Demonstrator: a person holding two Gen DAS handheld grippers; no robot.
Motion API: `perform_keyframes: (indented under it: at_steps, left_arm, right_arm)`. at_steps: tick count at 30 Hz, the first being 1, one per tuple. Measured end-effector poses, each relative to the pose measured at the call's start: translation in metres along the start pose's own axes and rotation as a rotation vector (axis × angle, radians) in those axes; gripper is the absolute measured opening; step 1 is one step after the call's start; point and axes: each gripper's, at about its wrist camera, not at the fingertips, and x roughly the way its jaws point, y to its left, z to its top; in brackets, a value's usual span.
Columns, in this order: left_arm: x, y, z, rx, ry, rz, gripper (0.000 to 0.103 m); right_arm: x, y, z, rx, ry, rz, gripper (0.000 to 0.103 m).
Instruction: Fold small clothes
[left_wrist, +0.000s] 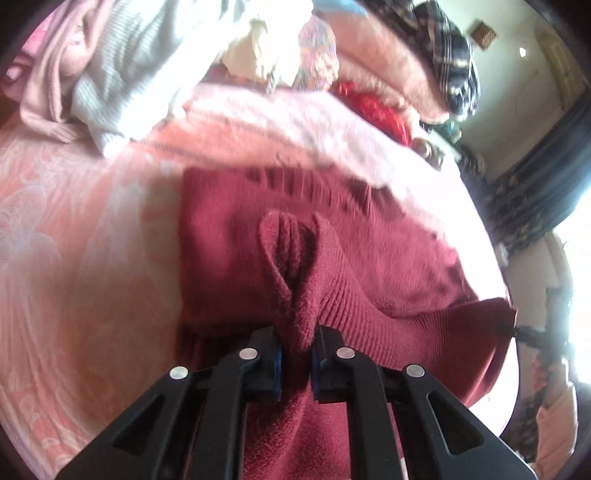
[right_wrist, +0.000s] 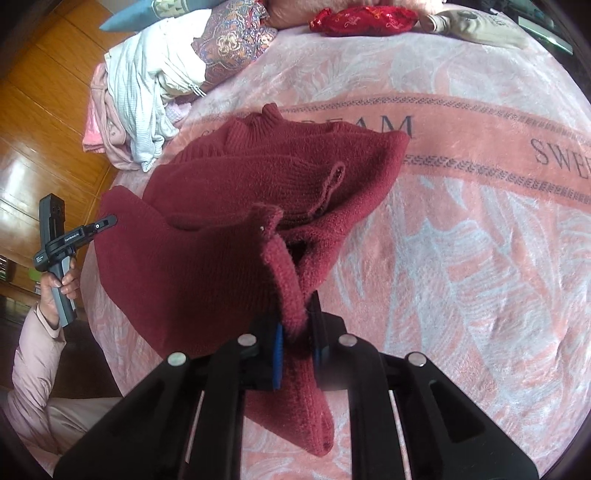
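- The dark red sweater (right_wrist: 229, 206) is soft and fuzzy, with ribbed edges. It lies bunched up on the pink blanket (right_wrist: 480, 258).
- The left gripper (left_wrist: 297, 354) pinches a fold of it tight.
- The right gripper (right_wrist: 297, 343) pinches another fold.

dark red knitted wool sweater (right_wrist: 207, 258): ribbed, fuzzy | pink patterned plush blanket (right_wrist: 461, 240): soft, matt | orange wooden floor (right_wrist: 44, 122): glossy

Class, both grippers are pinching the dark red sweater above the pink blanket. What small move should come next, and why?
Probably carry both held edges forward and lower them: the left gripper and right gripper hold the dark red sweater raised, half-draped, over the pink blanket.
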Motion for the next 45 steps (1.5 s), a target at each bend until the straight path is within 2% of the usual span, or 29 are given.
perform_keyframes:
  at_steps: [4,6,7,9,13,15,18,21,22,23,24,29,35,38,42,45]
  left_arm:
    - [-0.015,-0.006,0.015,-0.009,-0.094,-0.029,0.010]
    - [-0.012,-0.014,0.018,0.018,-0.101,-0.029,0.010]
    - [-0.006,-0.017,0.019,0.035,-0.077,-0.017,0.010]
    - [0.012,-0.020,0.015,0.052,-0.035,0.003,0.010]
    - [0.041,-0.014,-0.003,0.083,0.047,0.083,0.011]
    - [0.048,-0.008,-0.008,0.073,0.066,0.098,0.011]
    - [0.045,-0.004,-0.009,0.050,0.064,0.088,0.011]
    - [0.044,-0.004,-0.010,0.040,0.064,0.085,0.011]
    - [0.045,-0.004,-0.011,0.040,0.066,0.086,0.011]
    - [0.047,-0.004,-0.010,0.038,0.069,0.088,0.012]
    - [0.049,-0.004,-0.010,0.036,0.076,0.091,0.012]
    - [0.047,-0.004,-0.012,0.026,0.077,0.063,0.012]
    - [0.003,-0.019,-0.011,0.031,0.002,-0.085,0.012]
    - [-0.019,-0.027,-0.015,0.051,-0.039,-0.140,0.012]
    - [-0.033,-0.031,-0.007,0.043,-0.088,-0.142,0.011]
    - [-0.042,-0.024,0.013,0.001,-0.148,-0.138,0.011]
  right_arm:
    - [0.002,0.000,0.007,-0.028,0.013,-0.045,0.011]
    - [0.016,-0.005,0.006,-0.012,0.087,-0.101,0.011]
    - [0.025,-0.008,0.003,-0.009,0.122,-0.128,0.011]
    - [0.036,-0.008,-0.004,-0.035,0.134,-0.145,0.012]
    - [0.032,-0.014,-0.006,-0.022,0.108,-0.160,0.027]
    - [0.021,-0.015,-0.004,-0.015,0.065,-0.143,0.027]
    - [0.018,-0.016,0.001,0.001,0.054,-0.119,0.027]
    - [0.028,-0.021,0.002,0.030,0.077,-0.152,0.043]
    - [0.031,-0.022,0.003,0.037,0.090,-0.144,0.041]
    - [0.034,-0.022,0.003,0.047,0.098,-0.128,0.032]
    - [0.035,-0.022,0.002,0.053,0.107,-0.103,0.010]
    - [0.019,-0.008,0.002,0.001,0.068,-0.069,0.009]
    - [-0.032,0.024,-0.013,-0.091,-0.020,0.053,0.005]
    - [-0.057,0.041,-0.023,-0.153,-0.079,0.081,0.005]
    - [-0.077,0.042,-0.009,-0.128,-0.149,0.088,0.005]
    - [-0.080,0.031,0.016,-0.084,-0.176,0.079,0.005]
